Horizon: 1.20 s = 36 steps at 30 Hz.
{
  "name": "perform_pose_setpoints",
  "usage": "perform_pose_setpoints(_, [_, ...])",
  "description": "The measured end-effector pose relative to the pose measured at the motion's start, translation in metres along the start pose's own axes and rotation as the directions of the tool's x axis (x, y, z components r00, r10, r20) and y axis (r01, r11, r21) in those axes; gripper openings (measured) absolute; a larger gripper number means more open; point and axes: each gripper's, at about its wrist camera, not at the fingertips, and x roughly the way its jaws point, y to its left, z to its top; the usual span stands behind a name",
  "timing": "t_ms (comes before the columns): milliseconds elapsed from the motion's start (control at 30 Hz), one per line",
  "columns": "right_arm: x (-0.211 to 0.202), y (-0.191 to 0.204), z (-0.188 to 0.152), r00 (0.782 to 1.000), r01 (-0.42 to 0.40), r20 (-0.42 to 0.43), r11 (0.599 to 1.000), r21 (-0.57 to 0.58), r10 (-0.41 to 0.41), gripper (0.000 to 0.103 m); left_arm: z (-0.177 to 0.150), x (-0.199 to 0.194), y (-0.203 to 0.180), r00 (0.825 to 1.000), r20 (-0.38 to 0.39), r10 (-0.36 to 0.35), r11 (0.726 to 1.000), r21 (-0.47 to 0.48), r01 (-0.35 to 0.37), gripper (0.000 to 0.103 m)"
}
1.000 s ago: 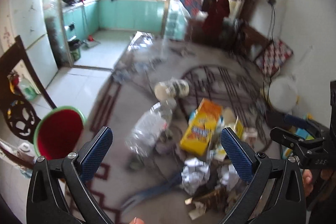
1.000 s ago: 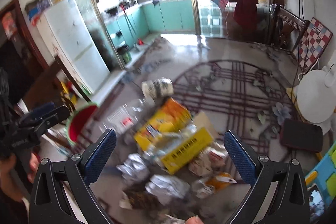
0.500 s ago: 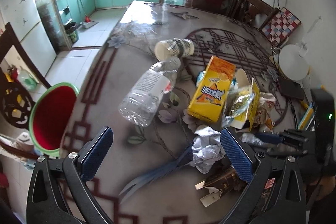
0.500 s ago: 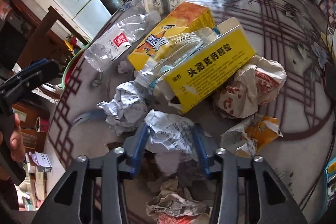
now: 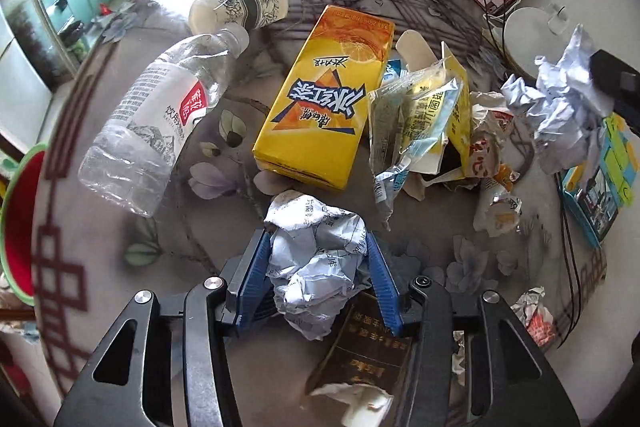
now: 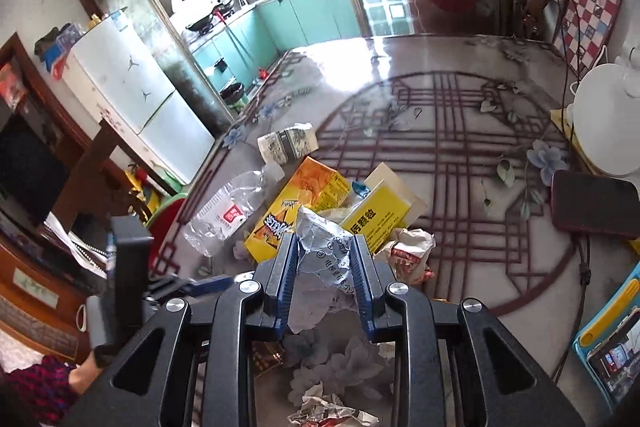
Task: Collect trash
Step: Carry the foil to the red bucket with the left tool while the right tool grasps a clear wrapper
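Note:
My left gripper [image 5: 316,263] is shut on a crumpled white paper ball [image 5: 316,259] low over the table. My right gripper [image 6: 325,267] is shut on another crumpled paper ball [image 6: 322,255] and holds it lifted above the table; that ball also shows at the right of the left wrist view [image 5: 560,107]. More trash lies on the table: an orange juice carton [image 5: 324,99], a clear plastic bottle [image 5: 156,119], a paper cup [image 5: 240,7], a yellow box [image 6: 380,217], a plastic wrapper [image 5: 408,119], and food wrappers [image 6: 412,251].
A red bin with a green rim [image 5: 18,223] stands off the table's left edge. A dark phone [image 6: 592,205], a white round appliance [image 6: 608,119] and a blue tablet [image 6: 612,339] sit at the right. A brown packet [image 5: 360,347] lies under my left gripper.
My left gripper has dropped to the table and closed on a paper ball. My right gripper, shut on its paper ball, has lifted it up off the table.

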Motion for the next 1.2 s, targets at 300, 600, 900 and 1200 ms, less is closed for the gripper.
perform_pose_setpoints(300, [-0.024, 0.027, 0.009, 0.998, -0.027, 0.059, 1.000, -0.013, 0.027, 0.025, 0.000, -0.063, 0.004, 0.988, 0.154, -0.020, 0.999, 0.036, 0.014, 0.045])
perform_pose_setpoints(600, [-0.017, 0.071, 0.010, 0.998, 0.006, 0.066, 0.999, -0.044, -0.003, 0.025, 0.005, -0.104, 0.044, 0.966, 0.255, -0.050, 0.999, 0.003, 0.051, 0.046])
perform_pose_setpoints(900, [0.013, 0.149, 0.016, 0.998, 0.034, 0.060, 0.994, -0.099, -0.028, 0.025, -0.004, -0.127, 0.130, 0.961, 0.277, -0.010, 0.998, -0.055, 0.026, 0.046])
perform_pose_setpoints(1200, [0.078, 0.243, 0.017, 0.997, -0.070, 0.006, 0.987, -0.142, 0.072, 0.025, -0.023, -0.141, 0.238, 0.961, 0.258, 0.096, 0.981, -0.188, -0.048, 0.046])
